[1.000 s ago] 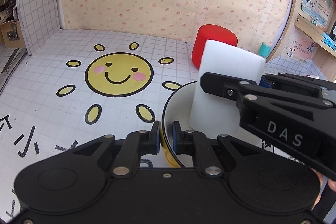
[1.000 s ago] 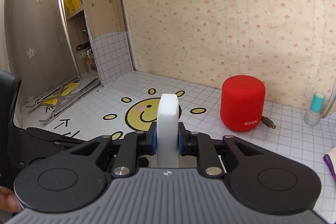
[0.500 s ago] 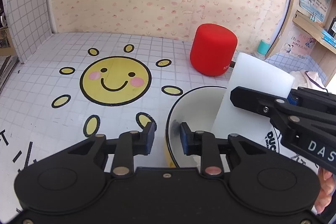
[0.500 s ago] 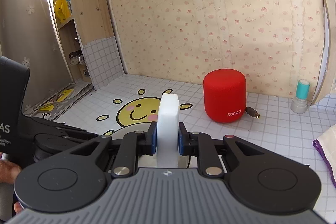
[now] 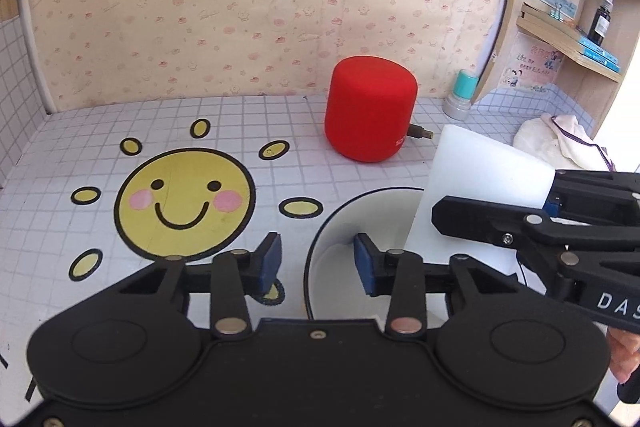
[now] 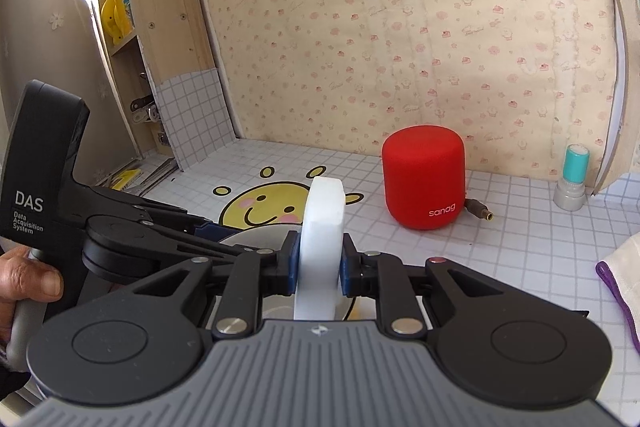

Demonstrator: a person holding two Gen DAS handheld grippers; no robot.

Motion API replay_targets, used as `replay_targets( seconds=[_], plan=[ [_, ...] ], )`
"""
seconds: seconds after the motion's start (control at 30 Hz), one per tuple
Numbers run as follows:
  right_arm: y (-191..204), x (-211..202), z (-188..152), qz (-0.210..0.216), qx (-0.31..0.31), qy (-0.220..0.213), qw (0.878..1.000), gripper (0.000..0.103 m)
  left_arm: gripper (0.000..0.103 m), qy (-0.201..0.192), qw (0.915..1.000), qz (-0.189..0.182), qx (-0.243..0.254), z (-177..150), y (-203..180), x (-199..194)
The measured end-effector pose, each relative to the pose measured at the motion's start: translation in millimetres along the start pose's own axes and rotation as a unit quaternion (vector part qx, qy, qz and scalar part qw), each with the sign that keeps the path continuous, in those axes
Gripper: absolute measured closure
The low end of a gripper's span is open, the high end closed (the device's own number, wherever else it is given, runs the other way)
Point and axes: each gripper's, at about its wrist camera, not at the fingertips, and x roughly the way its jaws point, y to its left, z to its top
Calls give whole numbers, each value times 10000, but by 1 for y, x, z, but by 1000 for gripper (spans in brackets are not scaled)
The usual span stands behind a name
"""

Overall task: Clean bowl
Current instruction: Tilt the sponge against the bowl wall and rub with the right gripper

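A white bowl (image 5: 360,219) with a dark rim sits on the gridded mat, low in the left wrist view. My left gripper (image 5: 318,263) straddles its near rim with the jaws apart and closing. The rim runs between the blue pads (image 5: 272,259), and neither pad touches it. My right gripper (image 6: 318,263) is shut on a white sponge block (image 6: 322,227), which it holds upright over the bowl (image 6: 256,239). From the left wrist view the sponge (image 5: 480,187) stands at the bowl's right side, with the right gripper's fingers (image 5: 472,219) clamped across it.
A red cylindrical speaker (image 5: 370,115) with a cable stands behind the bowl. A teal-capped bottle (image 5: 460,95) and a white cloth (image 5: 560,139) lie at the right by a wooden shelf (image 5: 568,39). A yellow sun face (image 5: 184,203) is printed on the mat. A hand (image 6: 28,283) holds the left gripper's handle.
My left gripper was shut on the bowl's rim and has let go, its fingers now apart. It swung so the bowl and sponge sit further right in its view. The right gripper kept the sponge.
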Motion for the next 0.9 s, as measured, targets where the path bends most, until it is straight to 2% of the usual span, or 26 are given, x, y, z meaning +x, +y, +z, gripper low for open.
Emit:
replay_targets(
  seconds=[0.1,0.2,0.3,0.57,0.9],
  plan=[
    [0,-1,0,27,-20,17,10000,80,82,-53,9998,185,104,-4,-7,-1],
    [4,0,-1,10,-150,133,9998,78,86,-64,9995,243,-192,-7,-5,-5],
    [5,-1,-3,4,-230,225,9995,69,91,25,9983,361,-459,-10,-4,-9],
    [6,-6,-6,53,-294,69,9995,69,90,107,9915,768,-1050,-19,-11,-19],
    [11,-7,-4,32,-462,163,9988,77,90,110,9887,948,-1160,-26,-22,-27]
  ],
)
